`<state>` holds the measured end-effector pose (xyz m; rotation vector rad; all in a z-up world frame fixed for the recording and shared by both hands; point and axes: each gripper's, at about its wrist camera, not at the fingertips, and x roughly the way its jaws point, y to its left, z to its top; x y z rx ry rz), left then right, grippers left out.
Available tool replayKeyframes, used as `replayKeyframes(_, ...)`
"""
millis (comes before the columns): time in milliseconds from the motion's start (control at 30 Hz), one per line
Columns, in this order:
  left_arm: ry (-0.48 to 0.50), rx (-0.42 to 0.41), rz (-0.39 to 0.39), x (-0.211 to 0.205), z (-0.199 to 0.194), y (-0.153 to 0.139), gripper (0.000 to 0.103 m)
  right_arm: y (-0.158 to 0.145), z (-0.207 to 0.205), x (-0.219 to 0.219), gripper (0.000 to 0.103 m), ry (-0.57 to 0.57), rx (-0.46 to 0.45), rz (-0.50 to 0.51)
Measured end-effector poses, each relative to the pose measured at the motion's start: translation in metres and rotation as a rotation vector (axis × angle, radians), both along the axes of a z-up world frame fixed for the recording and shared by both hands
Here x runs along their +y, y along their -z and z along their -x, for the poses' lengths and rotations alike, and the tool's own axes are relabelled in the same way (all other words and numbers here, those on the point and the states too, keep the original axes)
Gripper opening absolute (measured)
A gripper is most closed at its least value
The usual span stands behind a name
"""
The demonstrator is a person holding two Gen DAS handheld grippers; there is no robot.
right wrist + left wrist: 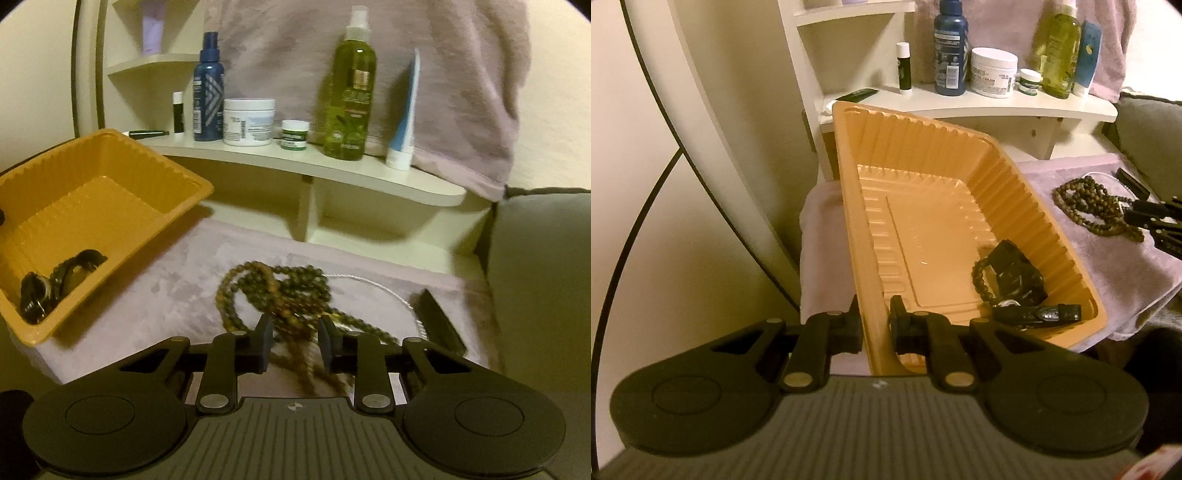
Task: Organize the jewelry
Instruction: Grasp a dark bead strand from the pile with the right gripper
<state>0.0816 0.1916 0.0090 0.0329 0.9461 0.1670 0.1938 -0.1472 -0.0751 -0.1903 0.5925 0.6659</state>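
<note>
1. A cream shelf (332,168) runs along the back; on it stand a lip balm stick (178,112), a dark blue bottle (207,88) and a white jar (248,122) side by side.
2. A small green-labelled jar (294,134) sits just beside a tall green spray bottle (351,92); a blue-and-white tube (404,118) stands cap down (leaning slightly).
3. A mauve cloth (147,302) covers the surface below.

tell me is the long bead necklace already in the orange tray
No, the bead necklace lies on the cloth outside the orange tray, under the right gripper.
</note>
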Motion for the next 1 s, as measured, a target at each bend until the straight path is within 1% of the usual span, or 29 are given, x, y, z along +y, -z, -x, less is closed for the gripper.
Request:
replayKeyframes(67,-0.002,0.002,0.0,0.001,0.0,0.001,0.012,0.002,-0.003,0.008,0.024,-0.006,0.006,-0.004)
replayKeyframes(167,-0.003,0.005,0.0,0.001,0.0,0.001,0.012,0.006,-0.01,0.017,0.023,0.015,0.025,-0.002)
replayKeyframes(333,-0.005,0.007,0.001,0.002,-0.001,0.002,0.012,0.011,-0.021,0.025,0.023,0.087,0.061,-0.022)
replayKeyframes(500,-0.006,0.005,0.004,0.002,-0.001,0.002,0.012,0.012,-0.026,0.027,0.022,0.129,0.081,-0.039)
replayKeyframes(567,-0.006,0.006,0.003,0.002,-0.001,0.003,0.012,0.011,-0.025,0.026,0.013,0.127,0.08,-0.034)
replayKeyframes(633,-0.007,0.004,0.003,0.002,-0.001,0.003,0.012,0.012,-0.023,0.024,0.006,0.117,0.079,-0.034)
replayKeyframes(833,-0.007,0.0,0.006,0.003,0.0,0.003,0.012,0.009,-0.014,0.014,0.004,0.119,0.065,-0.052)
replayKeyframes(1000,-0.007,-0.001,0.007,0.003,0.0,0.003,0.012,-0.007,-0.007,0.0,0.004,0.13,0.033,-0.078)
